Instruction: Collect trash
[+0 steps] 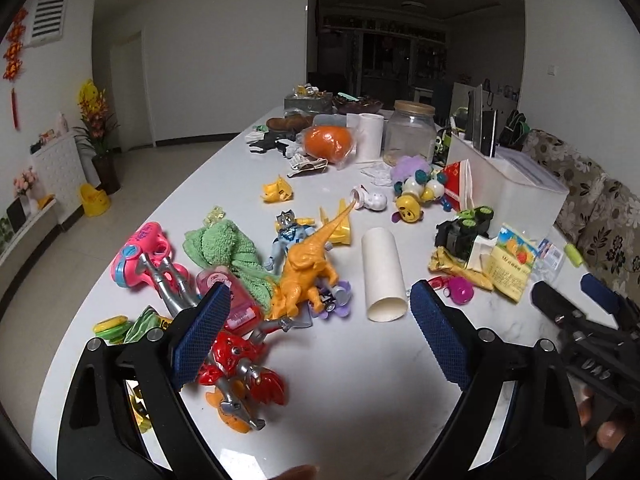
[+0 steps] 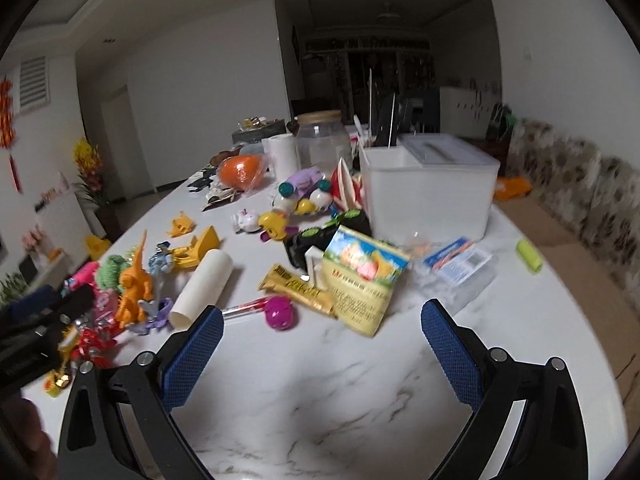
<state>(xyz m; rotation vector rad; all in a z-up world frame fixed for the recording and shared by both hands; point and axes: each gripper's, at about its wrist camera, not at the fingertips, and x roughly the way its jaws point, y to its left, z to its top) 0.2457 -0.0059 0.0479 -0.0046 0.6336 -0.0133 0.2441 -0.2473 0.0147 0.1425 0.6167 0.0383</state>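
Hovering empty and spread wide, the right gripper (image 2: 322,350) is needing a square approach onto the yellow packet (image 2: 362,280), avoiding toys.

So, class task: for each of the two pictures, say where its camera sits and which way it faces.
Left wrist: sits behind the open left gripper, above the table's near edge, facing along it over the orange dinosaur; the right gripper shows at its right.
Right wrist: sits behind the open right gripper, facing the yellow snack packet and white bin.
Shared: dinosaur, packet, white tube.
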